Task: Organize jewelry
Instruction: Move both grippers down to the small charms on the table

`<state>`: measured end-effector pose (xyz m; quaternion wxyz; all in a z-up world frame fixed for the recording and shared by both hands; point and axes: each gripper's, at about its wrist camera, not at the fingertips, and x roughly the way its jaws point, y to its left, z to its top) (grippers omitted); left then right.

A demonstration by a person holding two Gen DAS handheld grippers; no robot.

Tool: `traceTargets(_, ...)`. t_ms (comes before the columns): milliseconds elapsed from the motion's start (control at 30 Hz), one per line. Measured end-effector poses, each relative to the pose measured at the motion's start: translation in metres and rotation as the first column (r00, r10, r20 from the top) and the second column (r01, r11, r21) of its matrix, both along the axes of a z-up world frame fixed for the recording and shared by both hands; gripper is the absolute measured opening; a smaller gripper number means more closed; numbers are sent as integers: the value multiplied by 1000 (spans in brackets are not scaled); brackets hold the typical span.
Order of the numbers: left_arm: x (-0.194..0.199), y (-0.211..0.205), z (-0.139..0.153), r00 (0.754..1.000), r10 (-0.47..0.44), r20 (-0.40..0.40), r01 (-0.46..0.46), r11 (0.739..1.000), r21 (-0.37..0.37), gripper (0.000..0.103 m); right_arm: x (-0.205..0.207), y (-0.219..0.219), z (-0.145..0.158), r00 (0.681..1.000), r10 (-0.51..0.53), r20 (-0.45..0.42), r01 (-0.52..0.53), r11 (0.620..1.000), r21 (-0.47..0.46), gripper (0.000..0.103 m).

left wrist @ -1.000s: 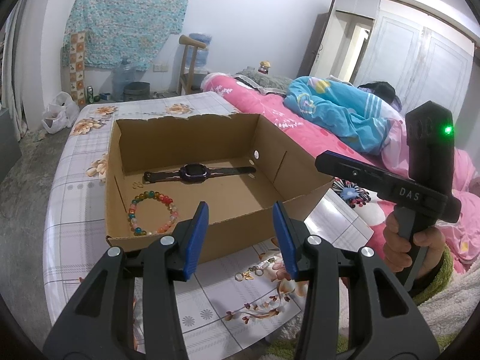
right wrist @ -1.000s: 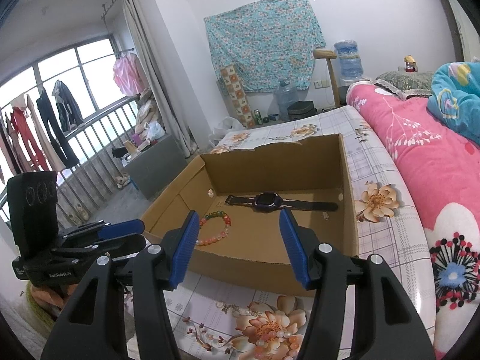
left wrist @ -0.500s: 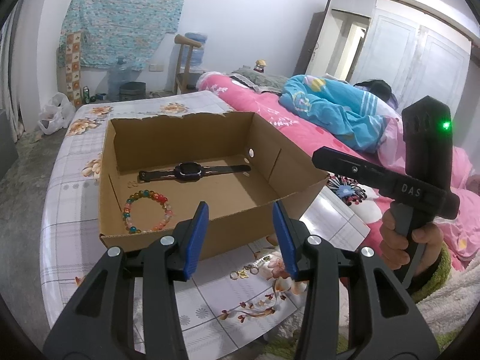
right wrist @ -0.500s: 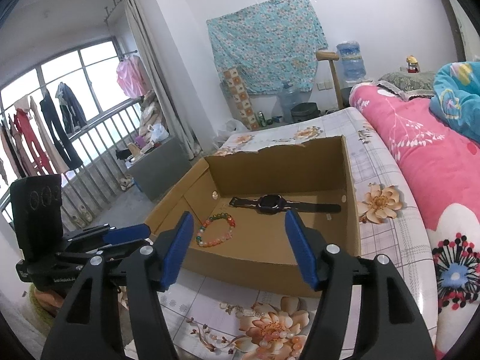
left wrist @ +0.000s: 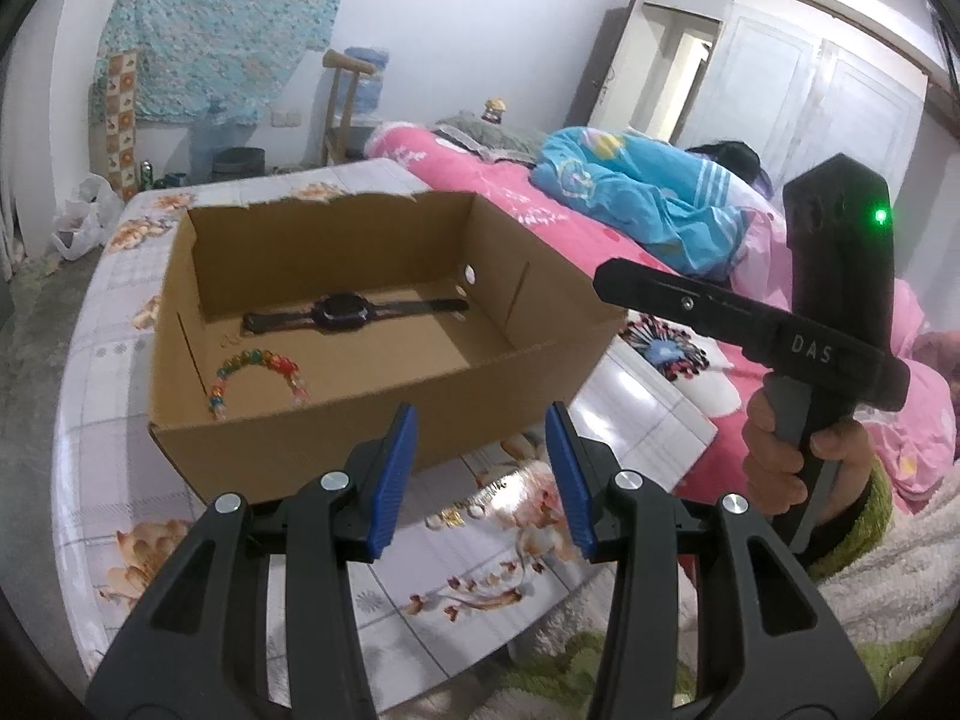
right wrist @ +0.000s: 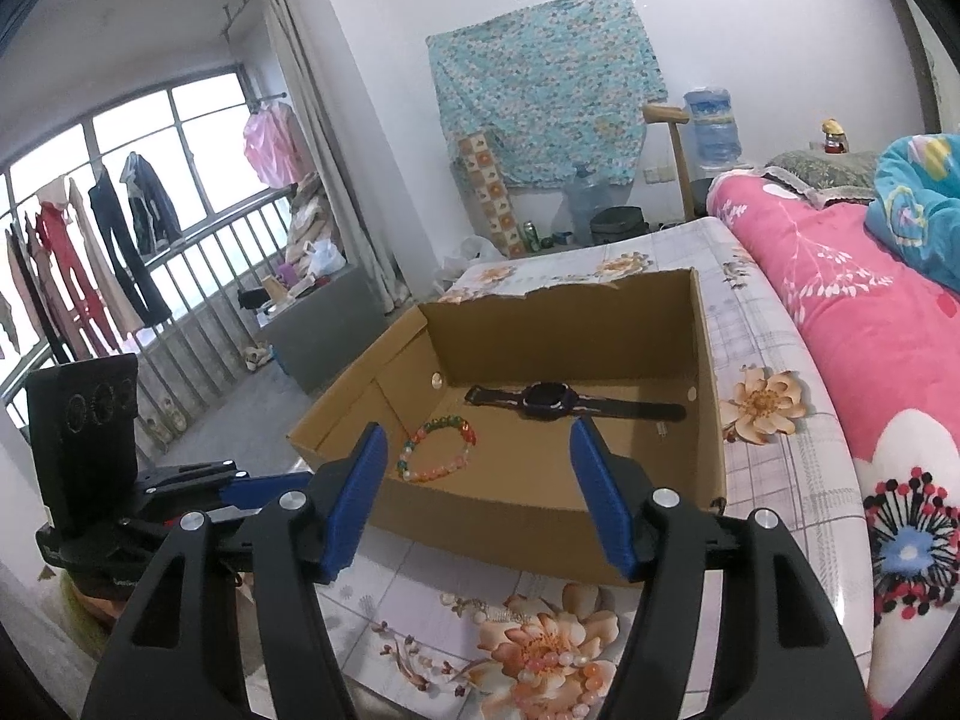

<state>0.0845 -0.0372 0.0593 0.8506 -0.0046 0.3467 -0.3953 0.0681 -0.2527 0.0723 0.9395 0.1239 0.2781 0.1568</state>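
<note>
An open cardboard box (left wrist: 288, 450) (right wrist: 540, 510) stands on a floral-clothed table (left wrist: 432, 564). Inside it lie a black watch (left wrist: 345, 312) (right wrist: 546, 399) and a multicoloured bead bracelet (left wrist: 258, 369) (right wrist: 441, 450). On the cloth in front of the box lie small rings and a thin chain (left wrist: 474, 507) (right wrist: 474, 603), and a pink bead bracelet (right wrist: 558, 675). My left gripper (left wrist: 480, 414) hovers open before the box's near wall, with nothing between its blue pads. My right gripper (right wrist: 478, 429) is also open and empty, held by a hand (left wrist: 774, 468) at the right.
A pink floral bed (right wrist: 870, 330) with a blue garment (left wrist: 648, 210) runs along the table's right side. Barred windows with hanging clothes (right wrist: 108, 228) lie beyond the table's left side. Water bottles and a bin (right wrist: 618, 222) stand by the far wall.
The right gripper's jaws have spread a little wider. The left gripper has turned slightly, so the box now sits further left in its view.
</note>
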Motion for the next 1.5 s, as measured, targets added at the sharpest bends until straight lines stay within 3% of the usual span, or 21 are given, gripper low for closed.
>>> traceTargets(267, -6, -3, -25, 997, -23, -75, 25, 999, 23, 42, -13, -7, -19, 998, 16, -61, -18, 999, -41, 62)
traceTargets(467, 0, 0, -50, 992, 24, -128, -16, 998, 62, 42, -23, -6, -51, 983, 26, -180, -43, 995, -90, 62)
traceTargets(700, 9, 3, -70, 982, 44, -185, -34, 998, 60, 35, -18, 30, -85, 945, 137, -298, -170, 982, -87, 42)
traceTargets(767, 10, 0, -74, 982, 39, -187, -25, 997, 76, 29, -16, 42, -91, 935, 163, -315, -202, 974, -98, 38)
traceTargets(1000, 11, -25, -86, 990, 11, -137, 17, 980, 200, 28, -7, 58, -111, 903, 178, -391, -237, 965, -109, 28)
traceTargets(1233, 18, -40, -94, 992, -12, -123, 45, 962, 270, 28, 2, 47, -118, 901, 137, -411, -190, 978, -91, 25)
traceTargets(1367, 23, -48, -102, 990, -21, -140, 64, 948, 311, 20, -1, 44, -119, 907, 111, -406, -160, 983, -89, 25)
traceTargets(1500, 25, -50, -104, 990, -24, -142, 68, 947, 315, 18, -3, 44, -120, 909, 101, -405, -144, 986, -78, 25)
